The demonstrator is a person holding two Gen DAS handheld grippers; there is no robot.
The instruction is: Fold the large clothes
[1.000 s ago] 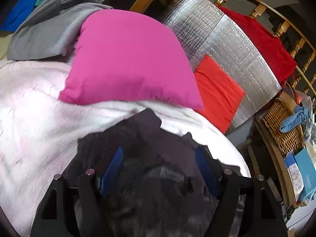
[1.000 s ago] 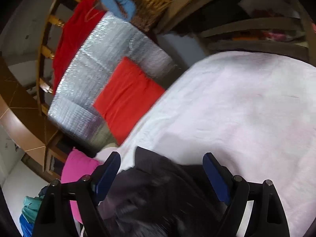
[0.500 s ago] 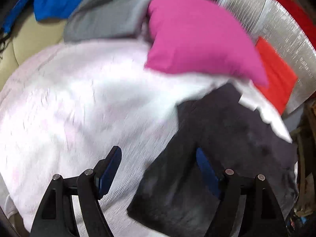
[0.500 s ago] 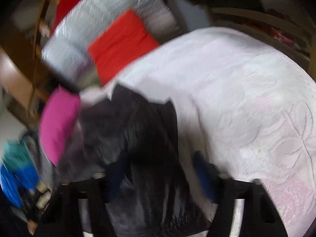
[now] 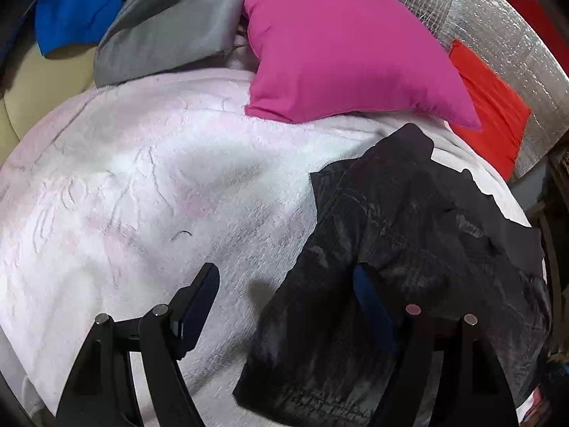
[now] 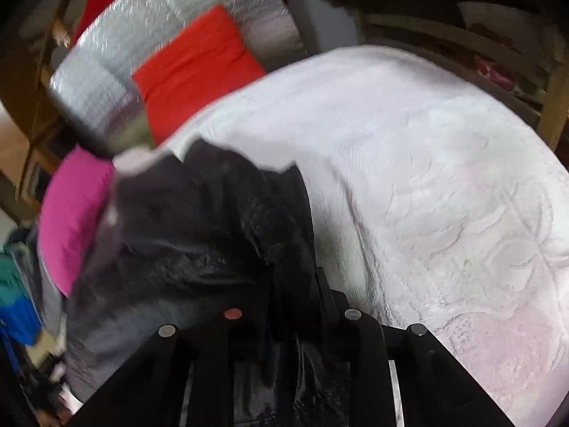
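My right gripper [image 6: 284, 284] has just closed, pinching the dark garment [image 5: 409, 267] (it lies on the white blanket [image 5: 142, 195]); my left gripper [image 5: 284, 291] gapes open over its edge.

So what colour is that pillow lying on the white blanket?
Bright pink: the pillow rests on the blanket, clearest in the left wrist view.

The right gripper's [image 6: 290, 306] fingertips are buried in the dark garment [image 6: 199, 235], so its pads cannot be seen. The right wrist view is blurred at its left. The garment's [image 5: 409, 249] near end runs off the bottom edge.
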